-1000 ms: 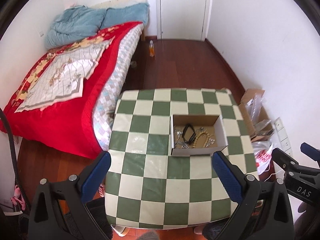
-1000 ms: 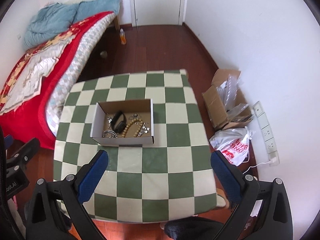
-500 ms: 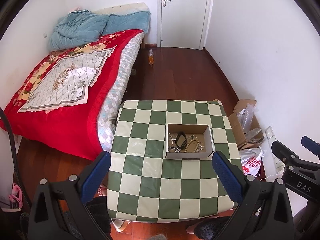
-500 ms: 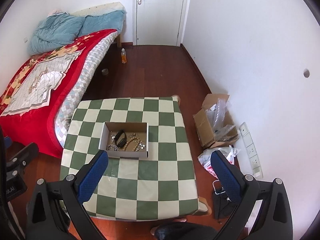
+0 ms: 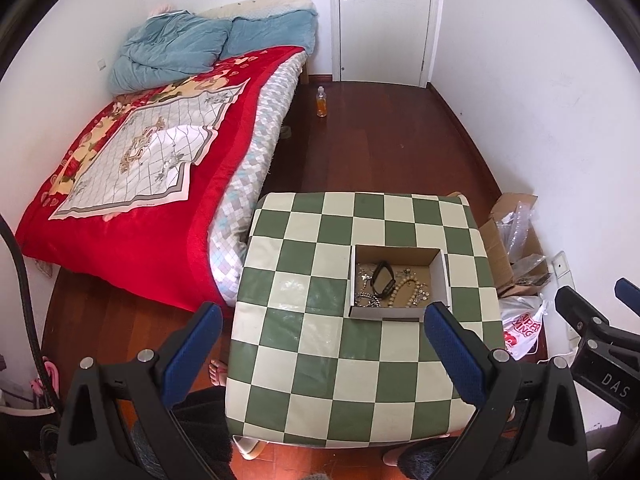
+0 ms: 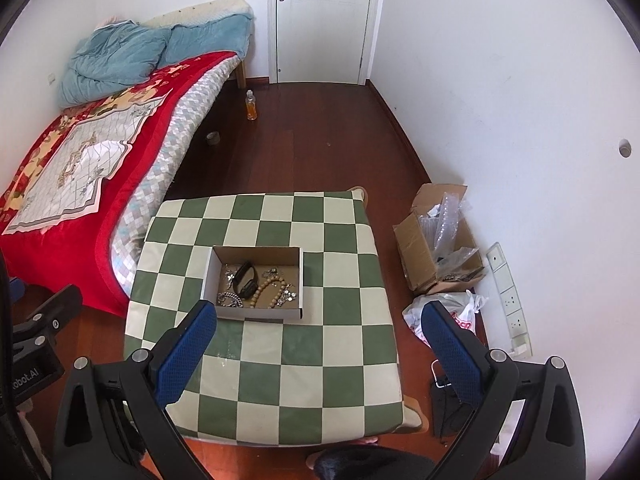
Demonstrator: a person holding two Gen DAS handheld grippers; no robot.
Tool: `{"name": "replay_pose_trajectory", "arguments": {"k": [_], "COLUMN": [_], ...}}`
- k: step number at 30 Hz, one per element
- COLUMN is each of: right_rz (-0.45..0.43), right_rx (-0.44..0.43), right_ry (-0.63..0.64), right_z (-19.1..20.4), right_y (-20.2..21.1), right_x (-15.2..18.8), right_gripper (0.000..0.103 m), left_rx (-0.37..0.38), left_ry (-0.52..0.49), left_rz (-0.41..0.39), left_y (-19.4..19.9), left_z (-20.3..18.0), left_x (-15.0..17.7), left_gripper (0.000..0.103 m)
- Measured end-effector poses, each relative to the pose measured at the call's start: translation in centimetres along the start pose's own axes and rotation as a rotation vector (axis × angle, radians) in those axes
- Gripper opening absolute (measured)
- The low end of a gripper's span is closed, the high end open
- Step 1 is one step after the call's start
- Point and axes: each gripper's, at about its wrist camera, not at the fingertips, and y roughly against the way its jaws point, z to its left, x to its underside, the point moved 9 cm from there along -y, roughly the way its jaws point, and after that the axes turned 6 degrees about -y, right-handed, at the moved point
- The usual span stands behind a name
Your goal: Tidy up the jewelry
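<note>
Red bed (image 5: 132, 216), orange bottle (image 5: 321, 102), white door (image 6: 324, 20).

1. Your left wrist camera is looking down from high above the checkered table (image 5: 320, 360), facing the door (image 5: 384, 20).
2. Your right wrist camera is looking likewise from farther right.
3. Both are sharing the table, jewelry box (image 6: 256, 280) and bed (image 6: 80, 168).

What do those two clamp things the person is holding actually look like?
Both are alike: the left gripper and the right gripper have black plastic frames with silver screws and two long fingers faced in blue textured pads. White letters "DAS" mark one body's side, and a black cable runs at the left edge of the left wrist view.
</note>
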Motion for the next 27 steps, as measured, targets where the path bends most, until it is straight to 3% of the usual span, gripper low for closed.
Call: {"name": "replay_pose_trajectory", "arguments": {"k": [27], "right_rz": [0.013], "right_rx": [-0.024], "right_ry": [0.012], "right_z": [0.76], "right_y": [-0.52], "right_x": [0.08], "right_gripper": [0.103], "left_rx": [-0.011], "left_ry": [-0.003], "left_rz": [-0.011], "left_y": [-0.46], "left_z": [0.35], "left_x": [-0.15], "left_gripper": [0.103]}}
